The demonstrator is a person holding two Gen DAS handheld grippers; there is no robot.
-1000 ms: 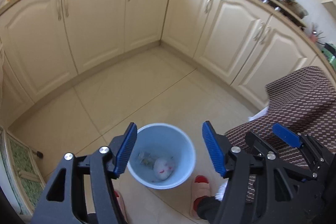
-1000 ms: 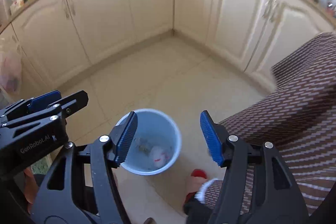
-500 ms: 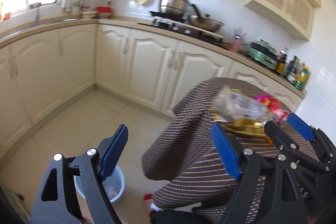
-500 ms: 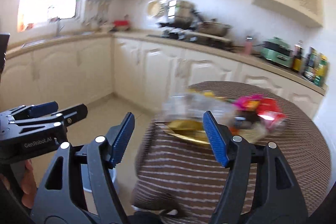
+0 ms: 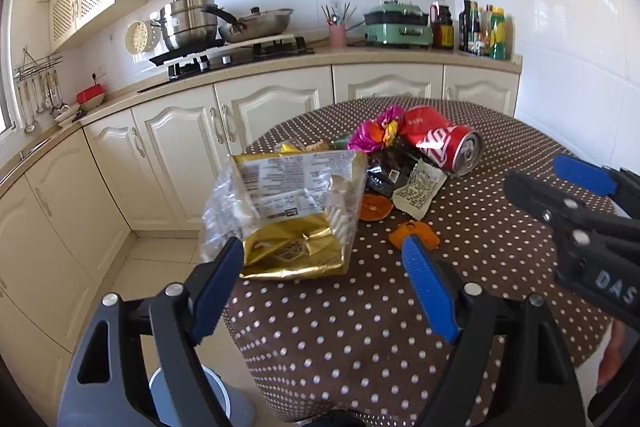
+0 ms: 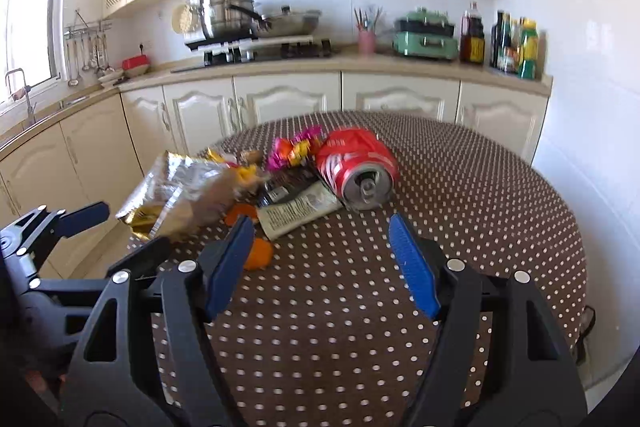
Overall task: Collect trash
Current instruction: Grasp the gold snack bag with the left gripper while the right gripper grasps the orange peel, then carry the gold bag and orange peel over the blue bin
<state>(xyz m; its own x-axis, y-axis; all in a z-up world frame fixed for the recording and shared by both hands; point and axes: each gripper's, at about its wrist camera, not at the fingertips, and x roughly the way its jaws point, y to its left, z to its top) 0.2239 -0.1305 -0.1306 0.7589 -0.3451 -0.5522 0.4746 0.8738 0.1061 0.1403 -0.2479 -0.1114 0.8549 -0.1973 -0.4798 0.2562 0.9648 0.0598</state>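
Trash lies in a heap on the brown dotted table (image 5: 360, 327). It holds a gold and clear snack bag (image 5: 292, 211), a crushed red can (image 5: 444, 147), a white wrapper (image 5: 420, 189), a pink foil wrapper (image 5: 374, 133) and orange peel (image 5: 414, 233). My left gripper (image 5: 322, 251) hovers open just short of the snack bag, nothing between its pads. My right gripper (image 6: 320, 227) hangs above the table (image 6: 480, 227), its jaws opening and empty. It faces the can (image 6: 356, 163) and the white wrapper (image 6: 296, 213). The blue bin (image 5: 224, 399) stands on the floor under the table's left edge.
Cream cabinets (image 5: 180, 147) and a counter with stove, pots (image 5: 188, 19) and bottles (image 5: 480, 27) run behind the table. A white wall (image 6: 580, 67) closes the right side. A person's hand (image 5: 612, 351) shows at the right edge of the left wrist view.
Both grippers rose and swung from above the blue bin on the floor to the table with the trash heap. Both stand a little wider than before.
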